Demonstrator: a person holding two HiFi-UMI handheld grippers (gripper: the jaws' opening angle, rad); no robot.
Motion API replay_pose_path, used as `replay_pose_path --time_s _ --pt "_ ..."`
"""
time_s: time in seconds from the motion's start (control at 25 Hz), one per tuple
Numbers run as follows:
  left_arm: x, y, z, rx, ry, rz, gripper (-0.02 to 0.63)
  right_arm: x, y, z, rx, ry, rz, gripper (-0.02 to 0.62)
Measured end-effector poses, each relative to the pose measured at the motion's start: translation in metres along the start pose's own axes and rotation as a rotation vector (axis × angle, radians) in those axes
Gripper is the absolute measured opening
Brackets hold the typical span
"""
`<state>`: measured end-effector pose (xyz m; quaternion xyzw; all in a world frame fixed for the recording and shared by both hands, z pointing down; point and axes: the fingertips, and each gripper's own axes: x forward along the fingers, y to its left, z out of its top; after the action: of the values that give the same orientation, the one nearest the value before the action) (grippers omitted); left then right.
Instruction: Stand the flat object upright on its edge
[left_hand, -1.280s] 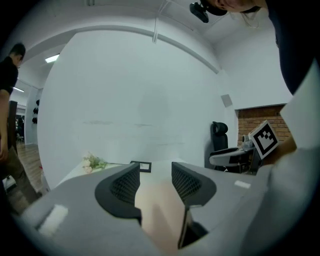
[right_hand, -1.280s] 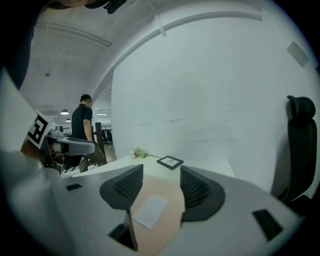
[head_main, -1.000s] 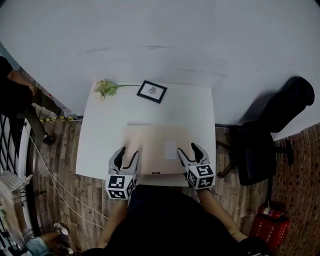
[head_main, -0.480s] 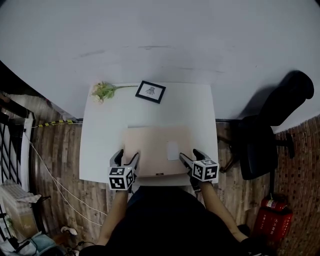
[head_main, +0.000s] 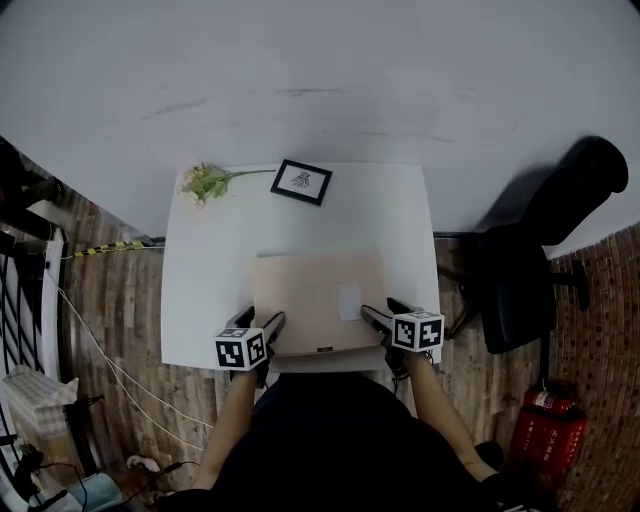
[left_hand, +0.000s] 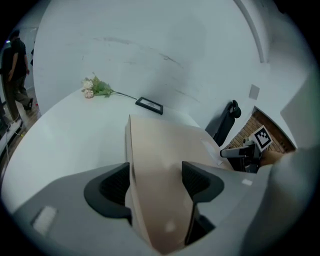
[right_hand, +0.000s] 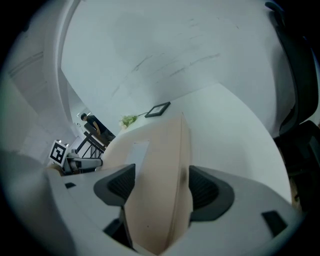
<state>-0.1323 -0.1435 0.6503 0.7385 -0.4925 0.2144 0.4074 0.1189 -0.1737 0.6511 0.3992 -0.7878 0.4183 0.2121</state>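
Note:
A flat tan cardboard box (head_main: 315, 285) with a white label (head_main: 348, 300) lies flat on the white table (head_main: 200, 270), at its near edge. My left gripper (head_main: 258, 322) is at the box's near left corner and my right gripper (head_main: 385, 312) at its near right corner. In the left gripper view the box (left_hand: 160, 145) runs between the jaws of the left gripper (left_hand: 156, 182); these jaws are opening. The right gripper view shows the same: the box (right_hand: 162, 145) sits between the opening jaws of the right gripper (right_hand: 162, 185). I see neither pair of pads squeezing it.
A black picture frame (head_main: 303, 182) and a flower sprig (head_main: 207, 180) lie at the table's far edge. A black office chair (head_main: 540, 260) stands to the right of the table, with a red object (head_main: 545, 440) on the wooden floor. A person (left_hand: 15, 75) stands far left.
Both grippers have drawn back toward the table's near edge and turned so their marker cubes face up. Their jaws stand wider, around the box's near corners. The box has not moved.

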Motion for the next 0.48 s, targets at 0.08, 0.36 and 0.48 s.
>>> replay_pose_path --time_s 0.08,0.36,0.48 --pt "0.0008 0.0004 -0.0006 -0.024 -0.006 -0.011 0.318 0.0015 -0.0013 -0.0038 0.019 0.012 0.008 0.302" --pt "0.0024 0.0012 0.0 -0.045 -0.01 -0.002 0.318 0.001 -0.0061 -0.0046 0.014 0.03 -0.017 0.302" --pt "0.0031 0.0017 -0.0001 -0.047 -0.014 0.005 0.318 -0.0021 -0.0033 -0.0017 0.004 0.02 -0.014 0.301"
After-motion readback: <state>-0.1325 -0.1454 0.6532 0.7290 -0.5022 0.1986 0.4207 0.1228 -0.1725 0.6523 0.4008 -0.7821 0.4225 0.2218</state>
